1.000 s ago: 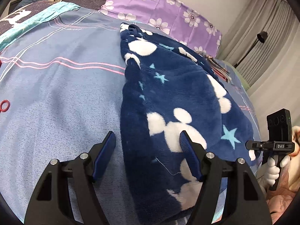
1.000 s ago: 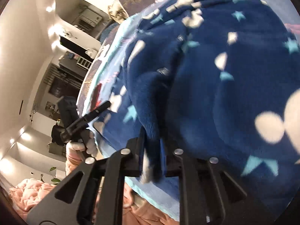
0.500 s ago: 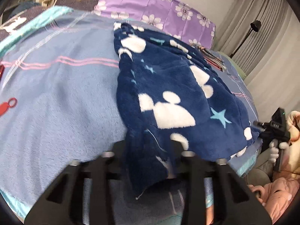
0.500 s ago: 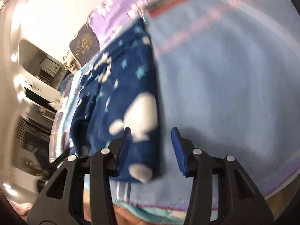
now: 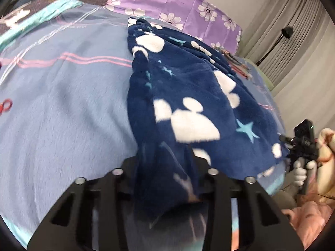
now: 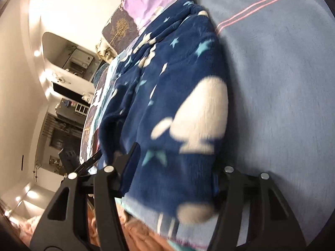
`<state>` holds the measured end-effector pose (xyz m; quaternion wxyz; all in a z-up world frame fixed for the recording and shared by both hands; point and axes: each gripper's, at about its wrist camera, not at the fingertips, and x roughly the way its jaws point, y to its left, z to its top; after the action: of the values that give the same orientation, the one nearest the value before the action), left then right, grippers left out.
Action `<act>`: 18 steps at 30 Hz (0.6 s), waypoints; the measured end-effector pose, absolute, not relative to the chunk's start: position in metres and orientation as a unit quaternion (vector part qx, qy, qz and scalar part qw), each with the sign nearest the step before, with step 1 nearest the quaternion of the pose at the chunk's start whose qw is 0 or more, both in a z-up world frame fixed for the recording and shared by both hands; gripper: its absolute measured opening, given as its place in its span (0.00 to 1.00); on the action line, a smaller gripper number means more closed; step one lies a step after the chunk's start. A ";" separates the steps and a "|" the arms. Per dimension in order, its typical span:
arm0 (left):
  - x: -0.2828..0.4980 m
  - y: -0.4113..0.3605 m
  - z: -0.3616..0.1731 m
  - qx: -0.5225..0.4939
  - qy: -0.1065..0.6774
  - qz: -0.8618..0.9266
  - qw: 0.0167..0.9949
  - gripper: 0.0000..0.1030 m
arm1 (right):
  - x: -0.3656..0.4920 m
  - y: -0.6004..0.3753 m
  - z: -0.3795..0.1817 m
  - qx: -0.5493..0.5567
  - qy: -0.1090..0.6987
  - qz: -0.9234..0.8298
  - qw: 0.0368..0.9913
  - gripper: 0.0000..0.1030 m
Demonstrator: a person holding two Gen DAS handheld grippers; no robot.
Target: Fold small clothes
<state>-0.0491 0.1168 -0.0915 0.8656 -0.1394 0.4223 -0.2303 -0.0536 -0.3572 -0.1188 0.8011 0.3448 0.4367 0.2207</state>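
A navy fleece garment (image 5: 188, 96) with white mouse heads and light blue stars lies on the blue bedspread (image 5: 62, 104). My left gripper (image 5: 165, 167) is shut on the garment's near corner, and the cloth bunches between the jaws. In the right wrist view the same garment (image 6: 178, 87) lies along the bed. My right gripper (image 6: 175, 171) is open, its jaws wide apart on either side of the garment's near hem. The fingertips are partly hidden by fleece. The right gripper also shows in the left wrist view (image 5: 301, 144) at the bed's right edge.
Purple flowered pillows (image 5: 178, 2) lie at the head of the bed. A black floor lamp (image 5: 280, 39) and grey curtains stand at the right. Pink bedding (image 5: 309, 215) lies beside the bed edge. A doorway and shelves (image 6: 69, 96) show to the left.
My left gripper went from open astride the garment's edge to shut on its corner. My right gripper let go of the fold it held, opened, and now straddles the near hem.
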 end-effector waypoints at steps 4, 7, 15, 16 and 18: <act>-0.037 0.118 -0.098 -0.172 0.415 -0.248 0.859 0.33 | -0.047 -0.351 -0.125 0.347 0.435 0.224 0.800 0.35; -0.026 0.111 -0.097 -0.202 0.407 -0.277 0.847 0.12 | -0.031 -0.345 -0.129 0.365 0.437 0.219 0.793 0.15; -0.062 0.120 0.001 -0.174 0.267 -0.306 0.897 0.10 | -0.065 -0.352 -0.038 0.361 0.298 0.283 0.838 0.11; -0.068 0.121 0.012 -0.172 0.255 -0.308 0.900 0.10 | -0.071 -0.352 -0.027 0.356 0.285 0.287 0.843 0.10; -0.088 0.125 0.031 -0.171 0.233 -0.319 0.903 0.10 | -0.091 -0.355 -0.006 0.352 0.258 0.295 0.850 0.10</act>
<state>-0.0883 0.1245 0.0308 0.9028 -0.1706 0.2330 -0.3185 -0.0905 -0.3551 -0.0063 0.8500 0.3519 0.2579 0.2952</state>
